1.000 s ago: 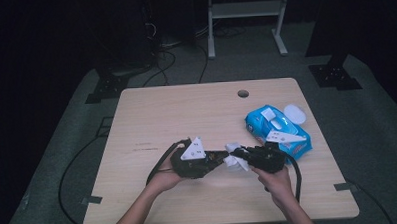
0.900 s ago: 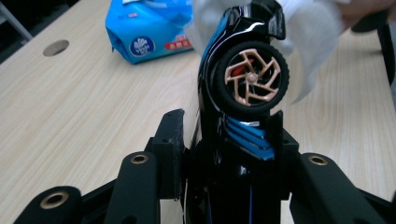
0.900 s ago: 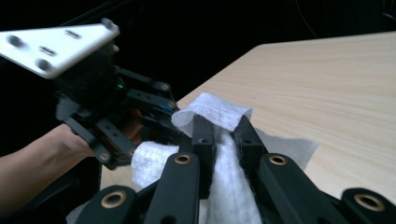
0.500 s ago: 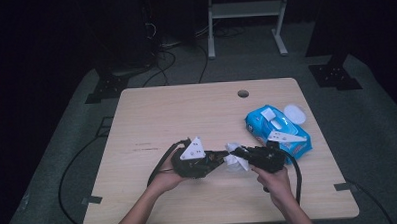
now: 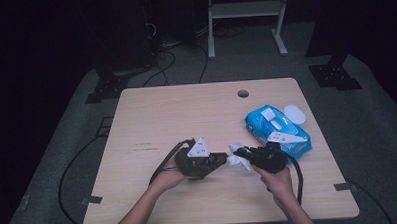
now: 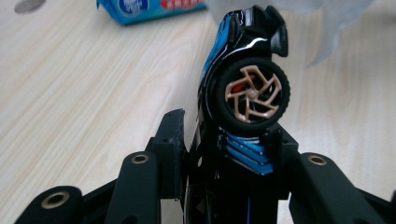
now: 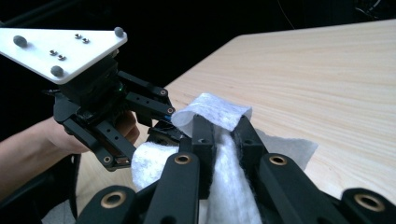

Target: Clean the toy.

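My left gripper (image 6: 226,140) is shut on a black and blue toy car (image 6: 243,88) with a bronze-spoked wheel, held nose-up above the table. My right gripper (image 7: 222,126) is shut on a white wet wipe (image 7: 215,109), pressed against the car held in the left gripper (image 7: 116,116); the wipe hides most of the car there. In the high view the left gripper (image 5: 219,160) and right gripper (image 5: 241,153) meet tip to tip near the table's front, with the wipe (image 5: 236,160) bunched between them.
A blue pack of wipes (image 5: 277,130) lies with its white lid (image 5: 294,113) flipped open at the right, just behind my right hand. A cable hole (image 5: 243,94) sits near the far edge of the wooden table (image 5: 166,113). Cables trail off the front edge.
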The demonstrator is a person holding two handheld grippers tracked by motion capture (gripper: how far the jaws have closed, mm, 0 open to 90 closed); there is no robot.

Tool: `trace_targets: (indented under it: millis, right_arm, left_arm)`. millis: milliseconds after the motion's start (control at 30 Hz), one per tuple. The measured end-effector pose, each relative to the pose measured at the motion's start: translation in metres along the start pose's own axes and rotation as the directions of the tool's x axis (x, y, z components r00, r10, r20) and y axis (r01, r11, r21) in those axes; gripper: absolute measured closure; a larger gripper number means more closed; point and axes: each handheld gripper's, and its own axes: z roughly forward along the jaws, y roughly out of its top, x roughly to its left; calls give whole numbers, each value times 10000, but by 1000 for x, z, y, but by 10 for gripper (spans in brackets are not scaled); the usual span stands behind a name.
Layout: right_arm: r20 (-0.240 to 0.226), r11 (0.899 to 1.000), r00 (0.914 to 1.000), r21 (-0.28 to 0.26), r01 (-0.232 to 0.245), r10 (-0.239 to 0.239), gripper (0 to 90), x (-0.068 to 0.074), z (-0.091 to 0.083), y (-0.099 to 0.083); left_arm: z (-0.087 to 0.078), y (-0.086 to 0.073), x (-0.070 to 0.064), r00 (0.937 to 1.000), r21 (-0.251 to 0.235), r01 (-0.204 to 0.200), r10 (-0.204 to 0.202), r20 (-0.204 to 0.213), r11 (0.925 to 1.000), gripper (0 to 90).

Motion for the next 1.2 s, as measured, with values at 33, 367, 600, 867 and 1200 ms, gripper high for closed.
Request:
trace_targets:
  millis: [33, 367, 600, 867, 1200]
  right_arm:
    - [41, 10000, 10000, 59, -1, 0, 813, -1, 0, -1]
    - [366, 9984, 9993, 557, 102, -122, 813, -6, 9, -8]
    - [328, 9971, 9991, 728, 236, -261, 812, -3, 16, -9]
    - [255, 9928, 9979, 1058, 562, -592, 812, 3, 25, -5]
    - [106, 9813, 9947, 1652, 988, -1020, 812, 12, 51, 0]
  left_arm:
    - [1, 0, 1, 10000, 75, 24, -24, 13, 10000, 579]
    - [18, 5, 8, 10000, 1510, 5, -8, 24, 9885, 579]
    - [23, 4, 9, 9998, 1804, 73, -103, 158, 9836, 573]
    - [5, 1, 14, 9984, 1001, 426, -460, 325, 9941, 542]
    - [-34, -14, 36, 9857, -349, 1646, -1630, 437, 9857, 505]
